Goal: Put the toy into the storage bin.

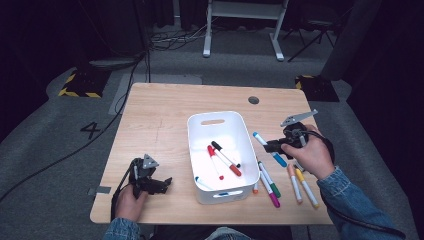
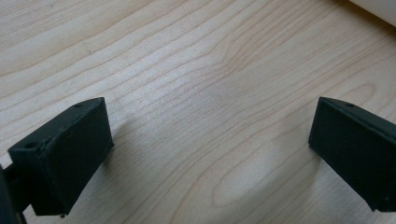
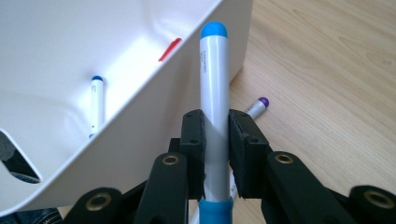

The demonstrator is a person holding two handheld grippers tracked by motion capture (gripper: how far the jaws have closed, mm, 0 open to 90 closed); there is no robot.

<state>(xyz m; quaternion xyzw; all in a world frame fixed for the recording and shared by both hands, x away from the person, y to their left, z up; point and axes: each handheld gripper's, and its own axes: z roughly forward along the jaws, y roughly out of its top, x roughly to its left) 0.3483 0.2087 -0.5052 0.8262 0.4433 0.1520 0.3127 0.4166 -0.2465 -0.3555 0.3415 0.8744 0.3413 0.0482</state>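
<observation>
Right tongs (image 3: 216, 140): closed on a blue-capped marker (image 3: 214, 88); both black pads press the white barrel from either side, seen along the jaws in the right gripper view.
Right tongs from above (image 1: 270, 146): held up off the table in the person's right hand (image 1: 312, 155), to the right of the white bin (image 1: 218, 120), the grey three-cornered plate on top.
Held marker (image 1: 269, 149): it lies slanted across the jaws, one blue end toward the bin's right wall, the other toward the loose markers; it hangs in the air, just beside the bin and outside it.
Left tongs (image 2: 210, 149): open wide, nothing between the two black jaws, only bare wood grain beneath them.
Left tongs from above (image 1: 162, 184): low over the near left part of the table (image 1: 160, 110), in the person's left hand (image 1: 131, 200), well apart from the bin.
Bin: white, with a handle slot in its far wall, standing near the middle of the table.
Inside the bin: a red marker (image 1: 216, 161), a black-and-red marker (image 1: 226, 158) crossing beside it, and a blue-tipped marker (image 1: 202, 183) by the near wall.
Loose markers: a green one (image 1: 270, 181), a pink one (image 1: 270, 192), an orange one (image 1: 294, 183) and a yellow one (image 1: 306, 188) lie on the table right of the bin, near the right hand.
Purple-capped marker (image 3: 258, 106): on the wood just past the right jaws, in the right gripper view.
</observation>
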